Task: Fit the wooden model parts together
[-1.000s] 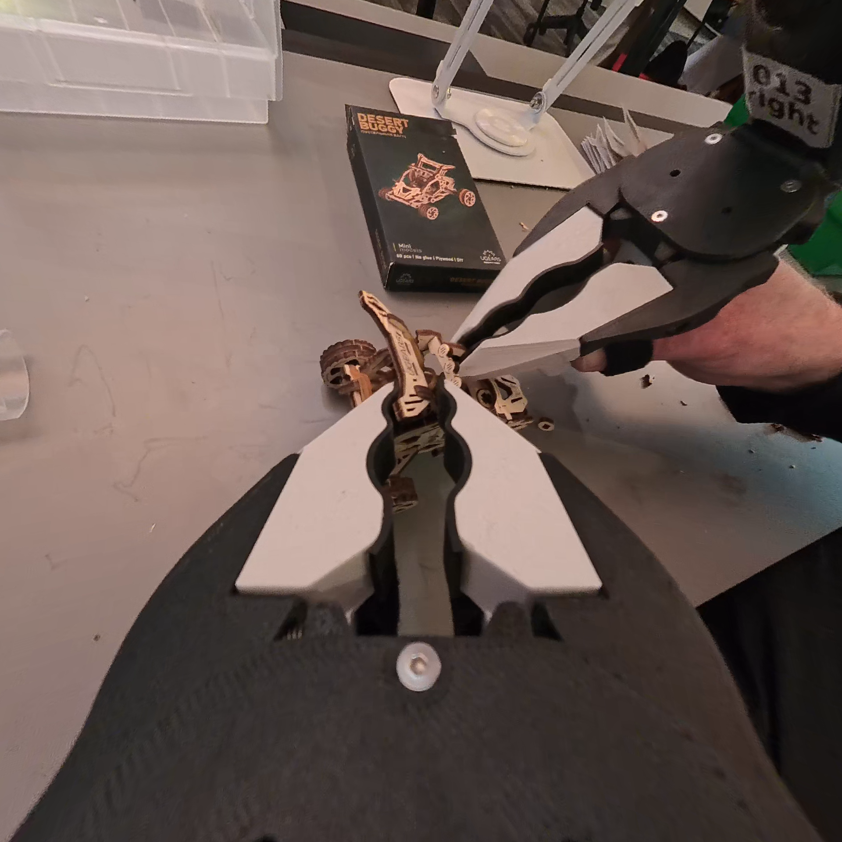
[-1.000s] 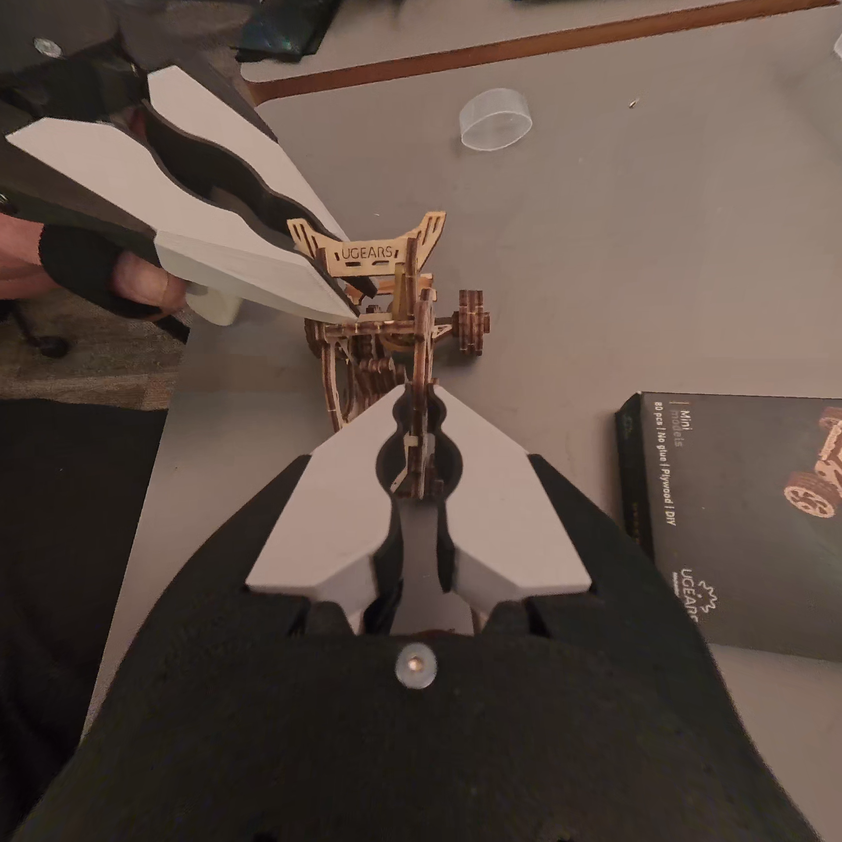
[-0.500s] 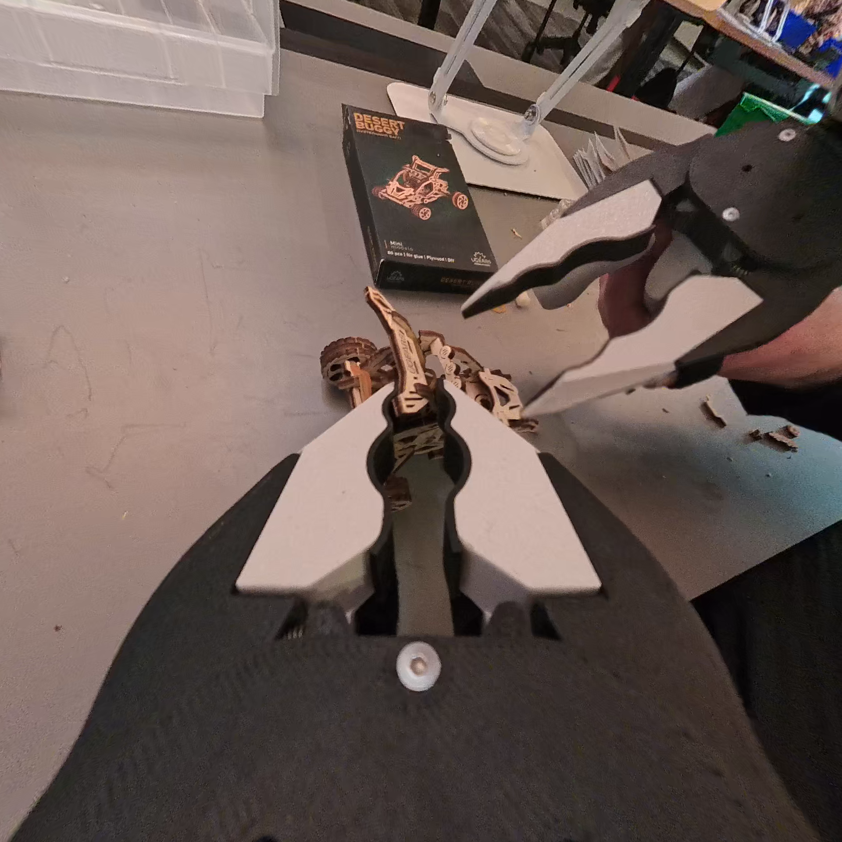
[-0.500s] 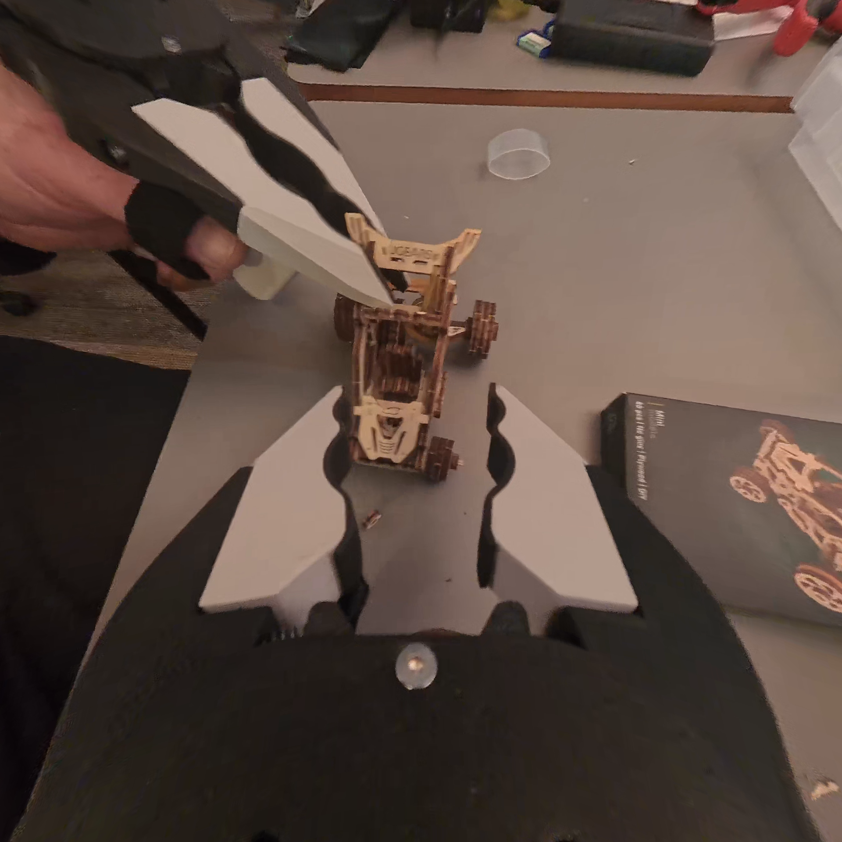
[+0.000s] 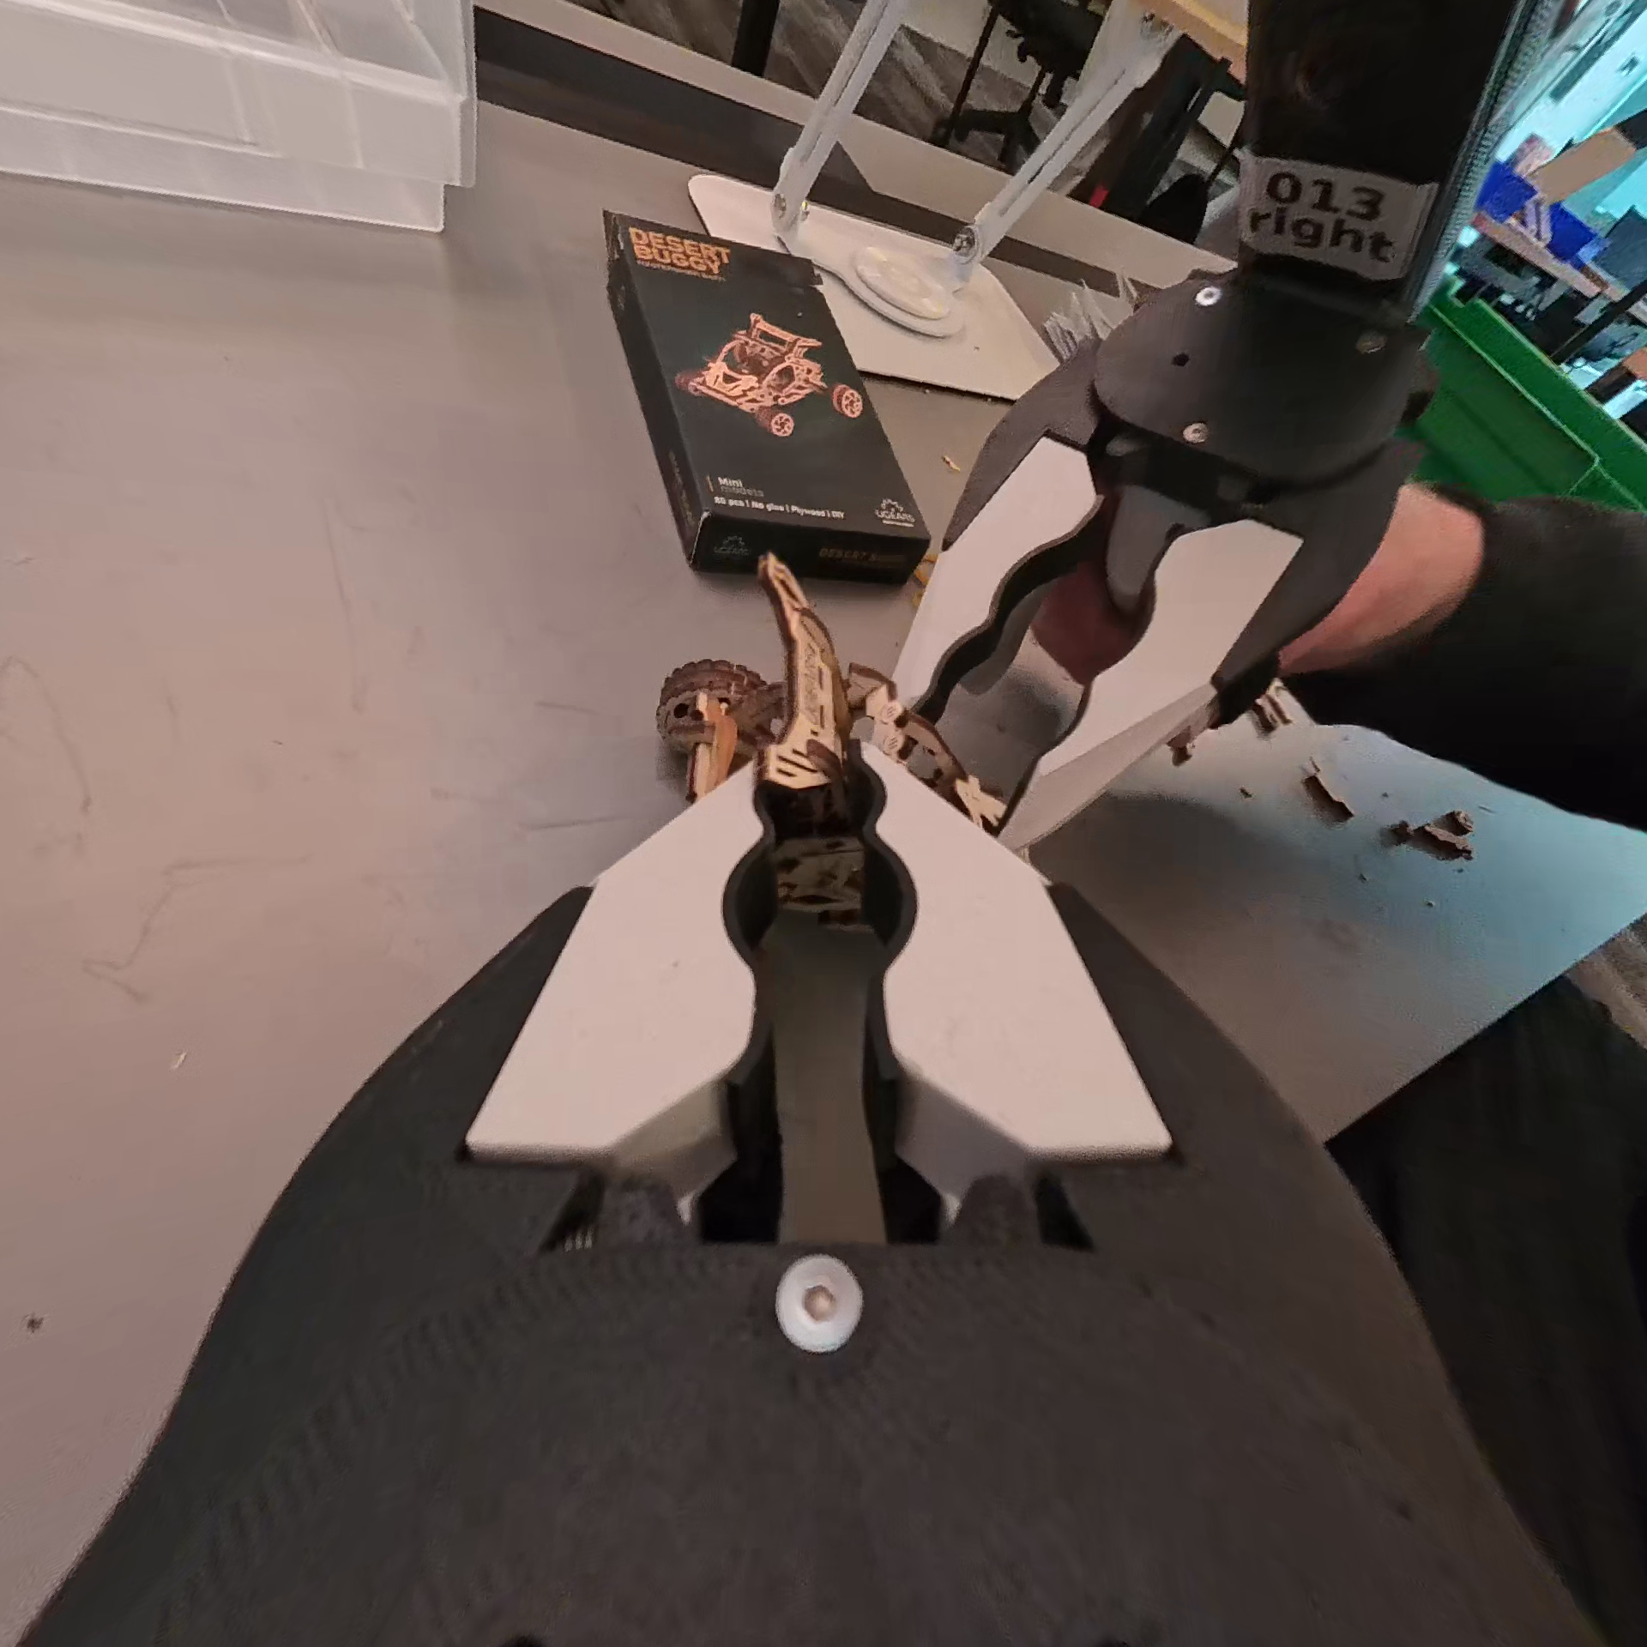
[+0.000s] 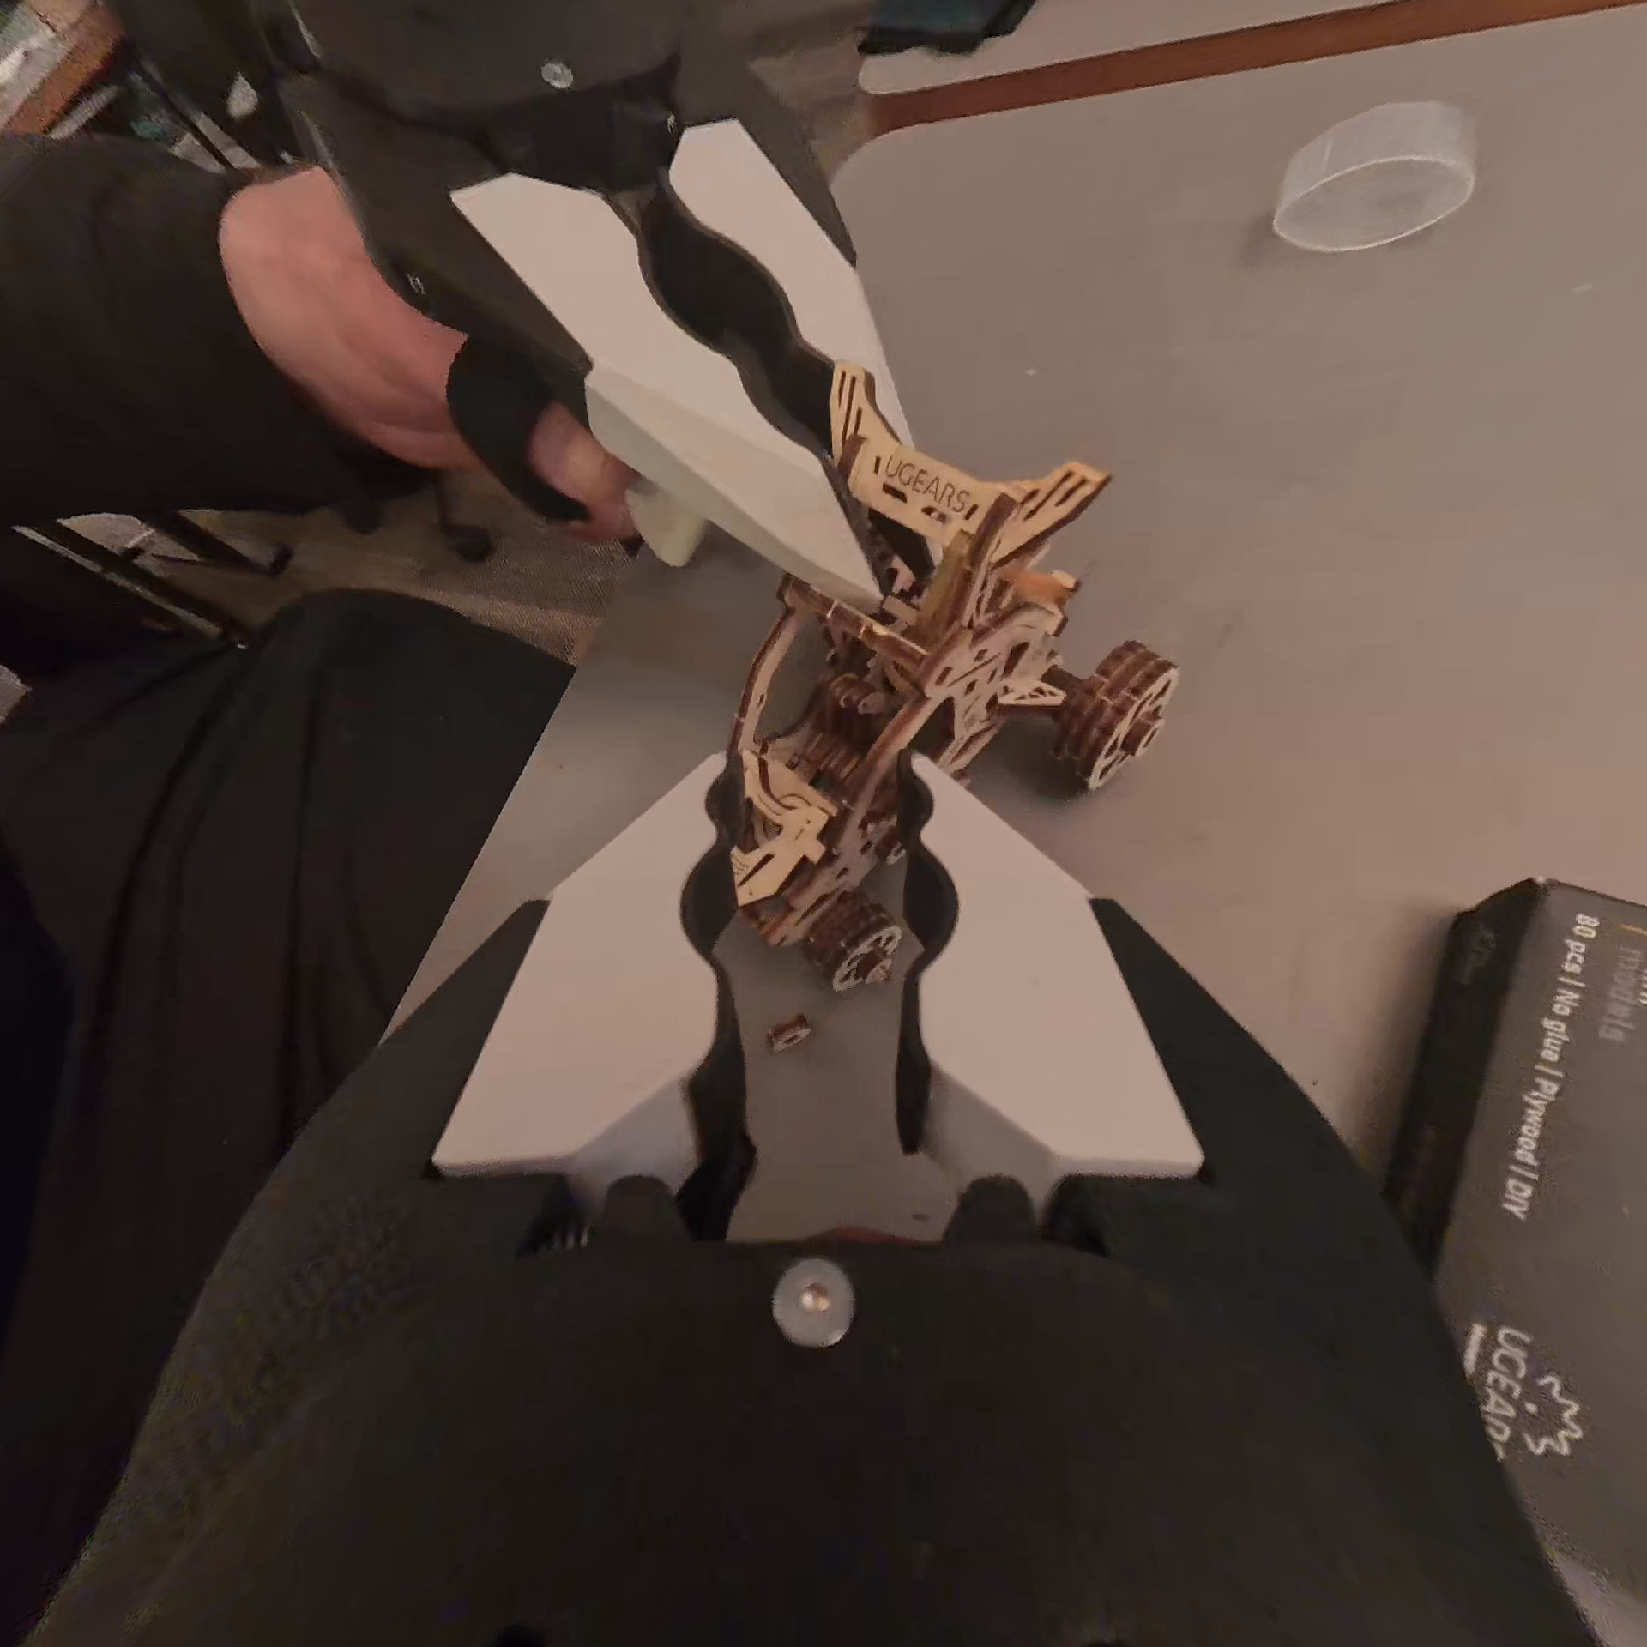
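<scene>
A wooden buggy model (image 6: pixel 936 677) stands tilted on the grey table (image 6: pixel 1292 499). My left gripper (image 5: pixel 807 757) is shut on its rear spoiler part; it also shows in the right wrist view (image 6: pixel 856 553), coming in from the upper left. My right gripper (image 6: pixel 822 771) is open, with its two jaws on either side of the buggy's front end and close to it. In the left wrist view the right gripper (image 5: pixel 967 771) reaches down from the right over the model (image 5: pixel 704 713). A tiny loose wooden piece (image 6: pixel 789 1061) lies on the table between the right jaws.
The model's black box (image 5: pixel 766 401) lies behind the buggy and shows at the right in the right wrist view (image 6: pixel 1551 1114). There is a white lamp base (image 5: pixel 891 276), clear plastic bins (image 5: pixel 223 80), a clear ring (image 6: pixel 1372 183) and wood scraps (image 5: pixel 1426 833) near the table edge. The grippers are tip to tip, or close to it.
My right gripper let go of a thin part of the model, opened wide, then came down with its jaws narrowing around the buggy's front. The left gripper kept its hold; the model tilted.
</scene>
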`<state>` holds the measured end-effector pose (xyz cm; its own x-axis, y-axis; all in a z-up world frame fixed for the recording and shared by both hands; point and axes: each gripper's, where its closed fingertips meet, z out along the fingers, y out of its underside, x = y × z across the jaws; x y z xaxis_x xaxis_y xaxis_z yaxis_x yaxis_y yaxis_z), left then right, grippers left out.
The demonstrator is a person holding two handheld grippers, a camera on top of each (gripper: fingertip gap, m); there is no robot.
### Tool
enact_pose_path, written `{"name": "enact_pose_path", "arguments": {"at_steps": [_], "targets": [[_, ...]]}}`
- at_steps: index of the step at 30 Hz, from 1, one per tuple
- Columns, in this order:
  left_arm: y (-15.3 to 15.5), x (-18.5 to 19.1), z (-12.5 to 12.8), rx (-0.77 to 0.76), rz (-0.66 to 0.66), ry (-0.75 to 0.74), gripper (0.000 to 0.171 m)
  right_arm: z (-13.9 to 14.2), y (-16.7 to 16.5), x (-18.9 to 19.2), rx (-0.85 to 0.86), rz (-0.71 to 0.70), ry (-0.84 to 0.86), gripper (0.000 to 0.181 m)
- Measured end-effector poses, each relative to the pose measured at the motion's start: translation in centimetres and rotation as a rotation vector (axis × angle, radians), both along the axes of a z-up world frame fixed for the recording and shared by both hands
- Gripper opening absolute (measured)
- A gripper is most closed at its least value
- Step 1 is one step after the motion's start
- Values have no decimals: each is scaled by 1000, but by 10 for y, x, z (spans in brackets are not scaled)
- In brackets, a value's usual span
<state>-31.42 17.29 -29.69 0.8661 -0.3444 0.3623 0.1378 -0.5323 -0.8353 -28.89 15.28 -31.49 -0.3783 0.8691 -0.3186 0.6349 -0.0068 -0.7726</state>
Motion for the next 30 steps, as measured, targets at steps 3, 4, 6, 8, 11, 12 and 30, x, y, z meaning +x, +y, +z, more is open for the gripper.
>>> {"name": "enact_pose_path", "arguments": {"at_steps": [3, 4, 6, 8, 11, 12, 30], "targets": [[-1, -1, 0, 0, -7, -3, 9, 1, -2, -1, -10, 6, 14, 32], [-1, -1, 0, -2, -8, -6, 9, 0, -2, -1, -13, 4, 21, 30], [-4, -1, 0, -8, -19, -3, 9, 1, -4, -1, -59, 14, 31, 29], [-8, -3, 3, -24, -8, -2, 15, 2, -2, -1, -98, 10, 38, 28], [-20, -12, 18, -35, 35, 9, 32, 5, -3, 1, -145, 28, 43, 30], [-26, -16, 26, -26, 59, 22, 33, 8, -2, 2, -159, 34, 52, 30], [-39, 22, -8, -45, 274, 39, 24, 4, -19, 0, -115, 142, 76, 36]]}}
